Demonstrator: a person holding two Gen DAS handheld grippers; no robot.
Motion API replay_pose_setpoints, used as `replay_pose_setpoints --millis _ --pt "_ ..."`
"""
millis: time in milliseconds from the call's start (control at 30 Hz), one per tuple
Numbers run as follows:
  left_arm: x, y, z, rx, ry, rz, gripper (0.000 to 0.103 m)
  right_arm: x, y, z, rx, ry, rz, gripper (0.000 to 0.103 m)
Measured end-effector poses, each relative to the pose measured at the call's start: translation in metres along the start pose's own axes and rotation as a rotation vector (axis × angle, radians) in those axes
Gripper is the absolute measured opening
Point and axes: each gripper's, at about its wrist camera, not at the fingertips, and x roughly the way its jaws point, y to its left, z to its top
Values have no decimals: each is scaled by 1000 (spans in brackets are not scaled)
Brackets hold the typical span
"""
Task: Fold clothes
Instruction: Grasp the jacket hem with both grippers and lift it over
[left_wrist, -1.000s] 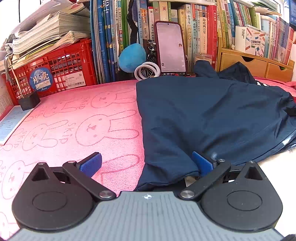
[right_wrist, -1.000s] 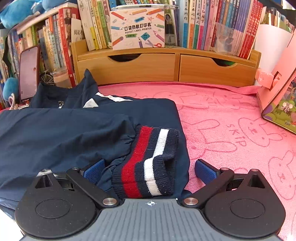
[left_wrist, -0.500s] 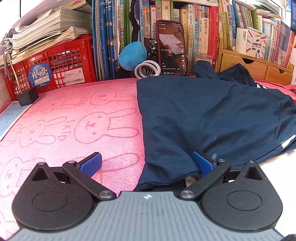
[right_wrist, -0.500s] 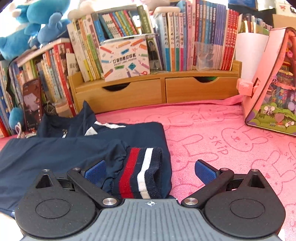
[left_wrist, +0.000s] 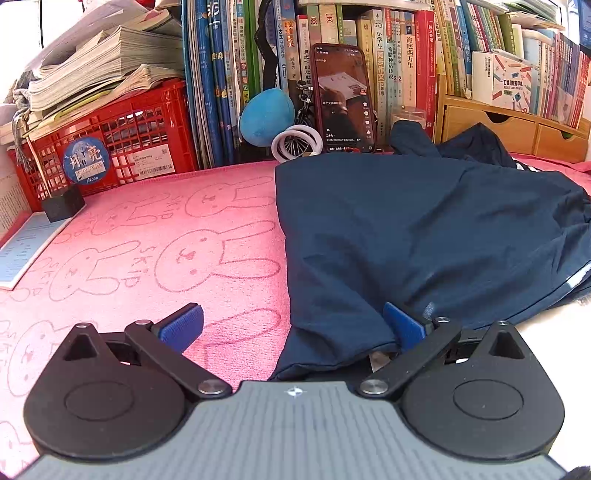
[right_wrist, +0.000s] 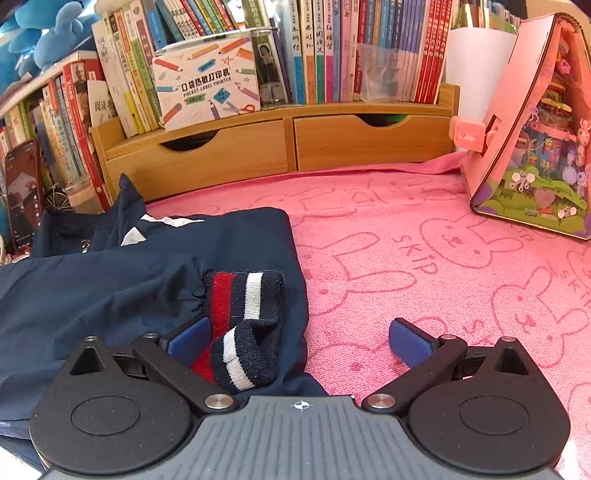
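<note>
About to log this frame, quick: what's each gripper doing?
Left gripper: open, navy jacket hem between jaws.
Right gripper: open, striped cuff between jaws.

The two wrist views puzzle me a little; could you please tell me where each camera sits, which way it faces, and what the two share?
Left wrist: sits on the left gripper, low over the pink towel, facing the red crate, the phone and the books; only its own open jaws show, at the near edge of the navy jacket.
Right wrist: sits on the right gripper, facing the wooden drawers; open jaws straddle the striped cuff.
Shared: jacket, towel, phone, drawers.
</note>
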Motion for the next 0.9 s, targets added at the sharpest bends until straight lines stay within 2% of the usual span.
replay_pose_setpoints --millis 67,133,233,333,467,567,667,733,833,900 --pt "-7 -2 -2 10 -5 16 103 -12 -1 -4 3 -23 27 103" --pt "-22 -4 -4 0 -11 -4 103 -33 -6 -9 9 -55 116 103" --pt "-49 -9 -8 3 -45 -38 103 -64 -11 -16 -19 -96 202 103" --pt "-79 -26 -14 54 -69 -42 103 -97 -17 -27 -69 -137 252 103" --pt "-113 -48 -31 110 -100 -65 103 -133 -17 -48 -163 -128 304 103" --pt "-135 -63 -49 139 -104 -75 103 -166 -13 -77 -265 -158 266 103" --pt "-154 -76 -70 155 -105 -81 103 -200 -10 -111 -344 -250 163 103" --pt "-168 -82 -84 166 -104 -91 103 -225 -8 -137 -413 -304 140 103" --pt "-192 -90 -108 186 -110 -99 103 -260 -12 -168 -470 -354 159 103" --pt "-209 -93 -124 198 -113 -102 103 -282 -20 -188 -458 -383 199 103"
